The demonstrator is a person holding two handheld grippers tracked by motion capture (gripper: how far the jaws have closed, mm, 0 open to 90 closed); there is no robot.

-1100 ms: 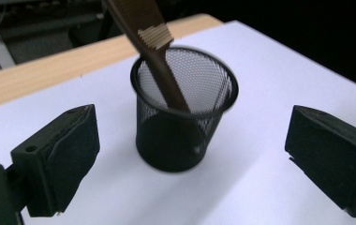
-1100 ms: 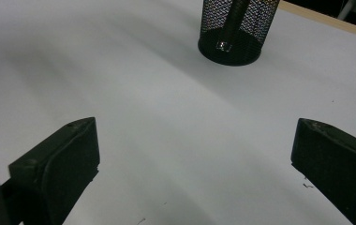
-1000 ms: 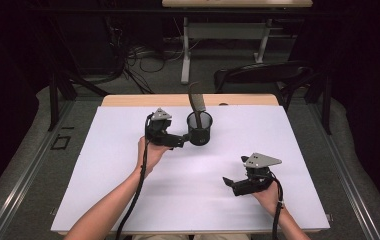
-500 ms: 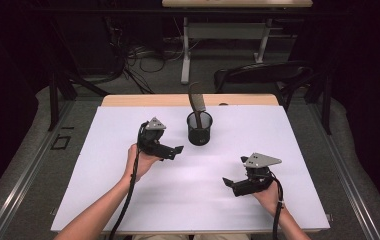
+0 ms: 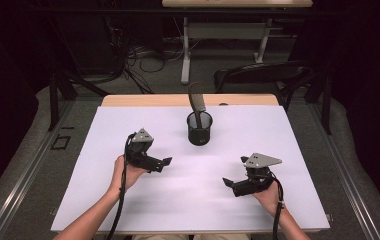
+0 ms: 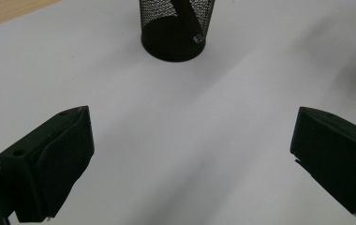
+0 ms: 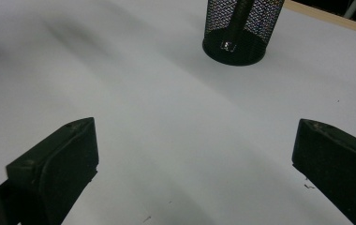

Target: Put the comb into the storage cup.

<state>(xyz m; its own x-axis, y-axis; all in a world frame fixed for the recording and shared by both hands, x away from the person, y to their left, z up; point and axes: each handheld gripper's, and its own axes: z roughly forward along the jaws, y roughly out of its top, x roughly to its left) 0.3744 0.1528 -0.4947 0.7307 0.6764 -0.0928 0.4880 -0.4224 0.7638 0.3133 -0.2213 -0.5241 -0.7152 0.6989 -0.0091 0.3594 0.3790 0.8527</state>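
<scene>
Both tongs gape empty: left tongs (image 5: pixel 164 162) lie nearer the mesh cup (image 5: pixel 199 128), whose dark strip (image 5: pixel 196 102) leans up and away from them; right tongs (image 5: pixel 229 183) sit farther.

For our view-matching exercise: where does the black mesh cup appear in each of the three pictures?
High view: the mesh cup stands centre, towards the far side of the white table cover.
Left gripper view: top centre, cut by the top edge.
Right gripper view: top, right of centre.
Shared landmark: the dark flat strip leaning in the cup.
</scene>
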